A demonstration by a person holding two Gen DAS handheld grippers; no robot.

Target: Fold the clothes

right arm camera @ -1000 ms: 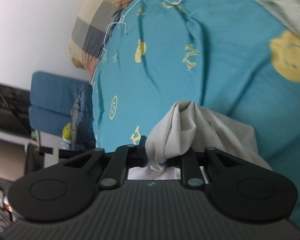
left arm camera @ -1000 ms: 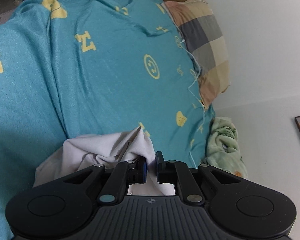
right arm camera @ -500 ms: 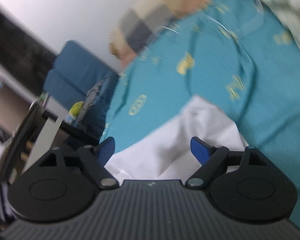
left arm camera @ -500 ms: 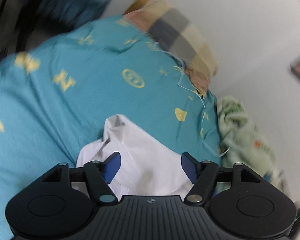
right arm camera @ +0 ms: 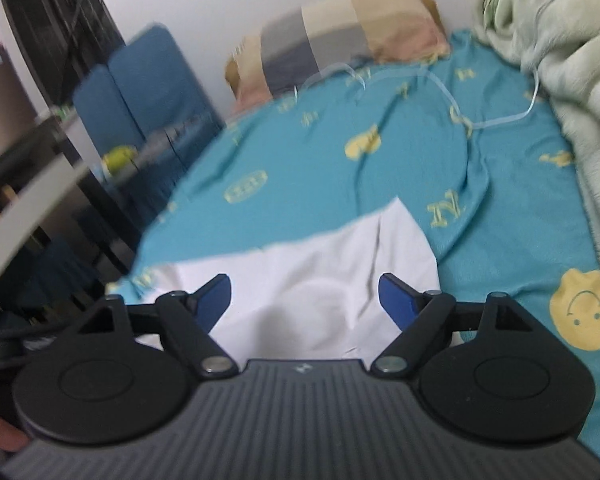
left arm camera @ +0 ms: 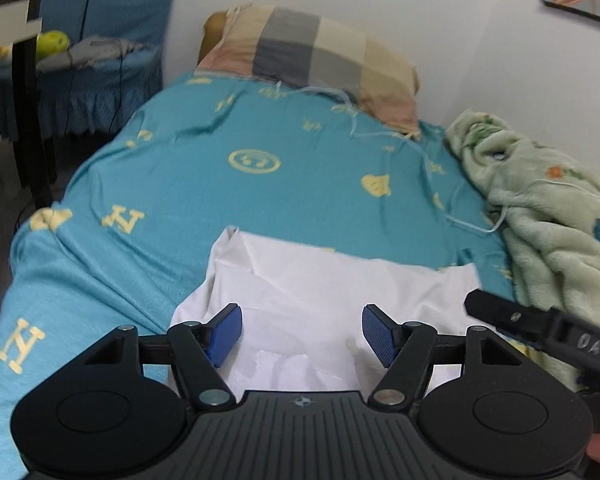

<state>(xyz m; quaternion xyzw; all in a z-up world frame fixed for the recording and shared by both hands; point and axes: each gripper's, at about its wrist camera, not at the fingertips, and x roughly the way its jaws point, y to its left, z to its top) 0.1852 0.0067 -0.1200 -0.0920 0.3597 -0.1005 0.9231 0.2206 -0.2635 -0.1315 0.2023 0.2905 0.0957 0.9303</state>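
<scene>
A white garment (left arm camera: 320, 288) lies spread on the teal bed sheet (left arm camera: 260, 184), its far edge roughly straight. It also shows in the right wrist view (right arm camera: 320, 280). My left gripper (left arm camera: 302, 334) is open and empty, raised over the garment's near part. My right gripper (right arm camera: 304, 300) is open and empty, also above the garment. Part of the right gripper's black body (left arm camera: 548, 332) shows at the right of the left wrist view.
A checked pillow (left arm camera: 312, 56) lies at the head of the bed by the white wall. A pale green fleece blanket (left arm camera: 540, 200) is bunched along the bed's right side. A thin white cord (left arm camera: 432, 160) lies on the sheet. A blue chair (left arm camera: 80, 68) stands left.
Both grippers were shut on bunched white cloth a second ago. They opened, let it go and pulled back and up. The garment now lies flatter on the sheet.
</scene>
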